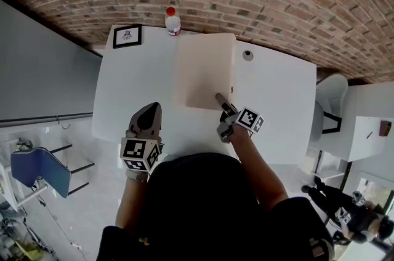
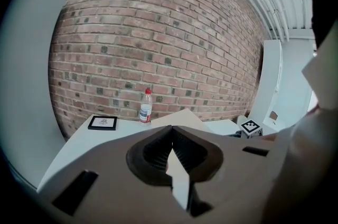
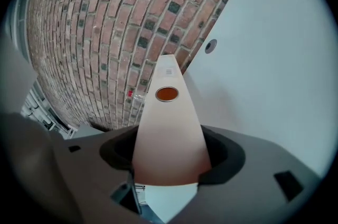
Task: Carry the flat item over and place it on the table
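Note:
A thick, flat beige board lies over the middle of the white table. My right gripper holds it at its near right corner, with the jaws closed across its thickness. In the right gripper view the board's edge face, with a round hole in it, fills the gap between the jaws. My left gripper hovers at the table's front edge, left of the board and apart from it. Its jaws meet at the tips with nothing between them.
A plastic bottle with a red cap and a black-framed marker card stand at the table's far edge by the brick wall. A small round fitting sits right of the board. A blue chair stands left, a white chair right.

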Available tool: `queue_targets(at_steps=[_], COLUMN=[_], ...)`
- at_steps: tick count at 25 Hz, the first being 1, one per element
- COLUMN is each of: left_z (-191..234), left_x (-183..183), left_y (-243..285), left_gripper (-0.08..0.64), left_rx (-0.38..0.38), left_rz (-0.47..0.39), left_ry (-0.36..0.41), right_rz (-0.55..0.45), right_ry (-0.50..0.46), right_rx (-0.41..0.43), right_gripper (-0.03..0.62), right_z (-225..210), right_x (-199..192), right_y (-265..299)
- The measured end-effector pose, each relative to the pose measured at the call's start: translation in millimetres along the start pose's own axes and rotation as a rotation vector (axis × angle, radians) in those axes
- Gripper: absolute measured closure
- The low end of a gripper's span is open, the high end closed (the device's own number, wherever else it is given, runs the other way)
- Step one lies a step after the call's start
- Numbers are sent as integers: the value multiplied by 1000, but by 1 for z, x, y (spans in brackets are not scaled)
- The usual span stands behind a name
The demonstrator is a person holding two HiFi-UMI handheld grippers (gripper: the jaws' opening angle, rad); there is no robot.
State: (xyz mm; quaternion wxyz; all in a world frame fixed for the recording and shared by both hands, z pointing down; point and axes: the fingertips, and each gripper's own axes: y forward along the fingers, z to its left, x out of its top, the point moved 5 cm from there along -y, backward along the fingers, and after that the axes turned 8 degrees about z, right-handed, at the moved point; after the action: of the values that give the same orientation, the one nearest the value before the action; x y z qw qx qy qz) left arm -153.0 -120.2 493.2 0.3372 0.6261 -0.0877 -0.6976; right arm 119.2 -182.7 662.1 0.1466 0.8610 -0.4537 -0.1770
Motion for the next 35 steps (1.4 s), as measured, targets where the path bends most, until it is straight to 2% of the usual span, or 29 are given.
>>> queue_targets(at_steps=[11,18,23,29,32,35], left_z=[7,9,9,8,4,2], left_x=[0,-2,-3,-2,-7,-2], left_y=[16,20,18,15,11,8], left_gripper=[555,555,555,555,555,555], left_rx=[-16,-15,-20,-5,-6,0], left_rz=[18,30,43,22,47,20], left_ry=[-10,-24,-50,-44,-52,-44], right_rz=[-23,-50,-63,-73,-88,-121], right_ry=[27,10,2,1,-9,-22], right_rx=[-72,-163,-193,-226,-247,-241], right_gripper=[233,179,166,155,155,155], right_z=[-22,-37,-44,-51,-54,-51], right_x=[14,20,21,21,21,24], right_y=[21,24,23,20,13,4])
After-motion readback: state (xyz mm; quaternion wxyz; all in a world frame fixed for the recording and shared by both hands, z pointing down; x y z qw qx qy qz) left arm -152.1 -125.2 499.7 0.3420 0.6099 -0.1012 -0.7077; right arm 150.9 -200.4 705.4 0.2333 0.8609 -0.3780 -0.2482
